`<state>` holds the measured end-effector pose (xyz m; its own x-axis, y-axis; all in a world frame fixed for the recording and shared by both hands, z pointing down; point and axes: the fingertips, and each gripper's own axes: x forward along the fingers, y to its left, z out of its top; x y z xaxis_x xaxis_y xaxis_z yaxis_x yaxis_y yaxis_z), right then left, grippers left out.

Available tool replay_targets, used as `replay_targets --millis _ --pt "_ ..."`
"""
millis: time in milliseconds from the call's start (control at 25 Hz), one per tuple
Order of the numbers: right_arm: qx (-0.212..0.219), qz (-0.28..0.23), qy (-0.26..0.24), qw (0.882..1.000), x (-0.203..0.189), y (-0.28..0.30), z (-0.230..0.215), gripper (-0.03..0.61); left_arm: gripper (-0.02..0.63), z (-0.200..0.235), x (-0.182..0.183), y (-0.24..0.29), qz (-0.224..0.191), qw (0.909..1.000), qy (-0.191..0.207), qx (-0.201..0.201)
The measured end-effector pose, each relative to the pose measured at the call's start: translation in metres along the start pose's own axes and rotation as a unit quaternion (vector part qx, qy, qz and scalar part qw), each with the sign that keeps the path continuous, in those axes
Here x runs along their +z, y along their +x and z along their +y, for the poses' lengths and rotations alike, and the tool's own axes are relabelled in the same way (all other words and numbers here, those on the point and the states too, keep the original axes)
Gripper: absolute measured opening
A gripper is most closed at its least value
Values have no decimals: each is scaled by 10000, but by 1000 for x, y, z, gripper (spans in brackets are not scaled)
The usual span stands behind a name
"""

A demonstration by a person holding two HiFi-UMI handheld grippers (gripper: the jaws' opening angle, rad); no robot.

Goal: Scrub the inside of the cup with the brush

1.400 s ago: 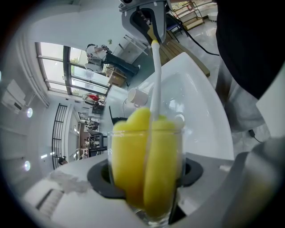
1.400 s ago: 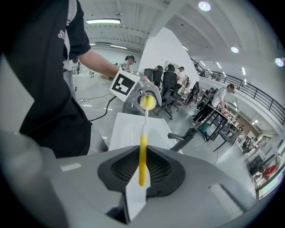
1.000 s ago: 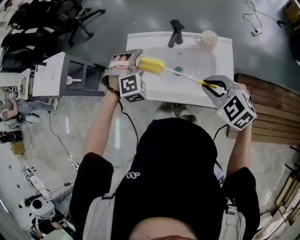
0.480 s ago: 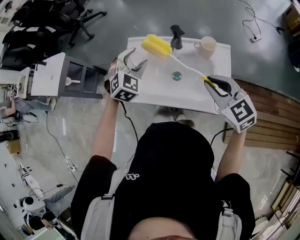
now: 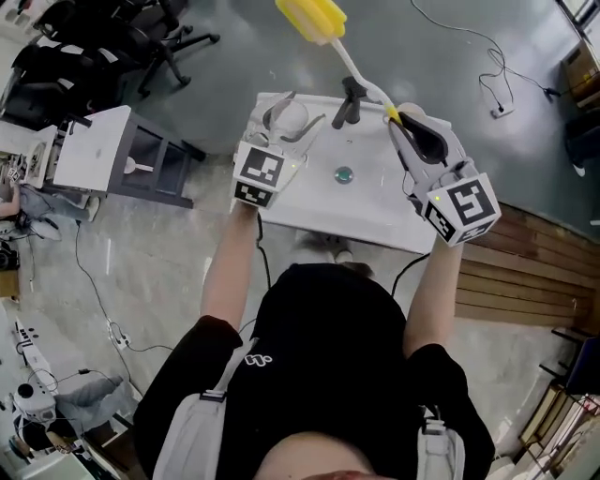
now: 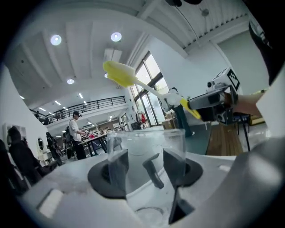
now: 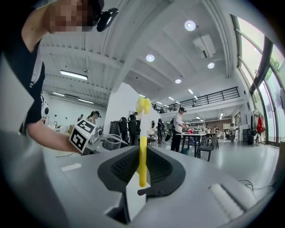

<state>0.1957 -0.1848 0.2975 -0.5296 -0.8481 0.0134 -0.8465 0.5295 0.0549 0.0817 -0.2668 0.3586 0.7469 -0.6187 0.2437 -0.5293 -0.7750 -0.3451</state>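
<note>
1. The white sink (image 5: 375, 206) fills the middle of the head view, with the faucet (image 5: 349, 97) at its upper edge and the drain (image 5: 344, 174) in the centre. Both tools are held up over it, not down in the basin.
2. Over to the left gripper (image 5: 287, 114), upper left of centre. Its jaws stand wide and press on the walls of a clear cup (image 6: 149, 173), one pad on each side. In the left gripper view the cup fills the lower middle, base near the camera and mouth facing away.
3. Now the right gripper (image 5: 414, 131), upper right of centre. Its jaws are pinched tight on the yellow end of the brush (image 5: 352, 66) handle, and the shaft runs up toward the top of the frame.
4. The yellow sponge head (image 5: 311, 19) sits at the very top edge, well apart from the cup and nowhere near its mouth.
5. So where are we? Both pick-ups look done, but the scrubbing seems not yet begun, since nothing is inside the cup. What's left, I'd judge, is to bring the head to the mouth, push it in, and work it round the walls and bottom.
</note>
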Motion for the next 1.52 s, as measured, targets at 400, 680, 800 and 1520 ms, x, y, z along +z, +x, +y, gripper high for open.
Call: replay_targets --millis 400,680,800,1520 --pt "-325 -934 306 9946 58 25 -13 49 268 8 62 -2 -1108 9867 -1180 181" --pt "-896 -1452 938 9809 51 -8 -29 48 268 13 49 -25 -1144 9793 -1597 489" --pt "-981 -1432 989 9798 43 -16 -29 48 268 12 44 -29 -1102 9789 -1646 497" --pt "-936 -1300 1119 9807 25 -24 -11 48 268 -7 41 -29 -1023 9801 -1684 228"
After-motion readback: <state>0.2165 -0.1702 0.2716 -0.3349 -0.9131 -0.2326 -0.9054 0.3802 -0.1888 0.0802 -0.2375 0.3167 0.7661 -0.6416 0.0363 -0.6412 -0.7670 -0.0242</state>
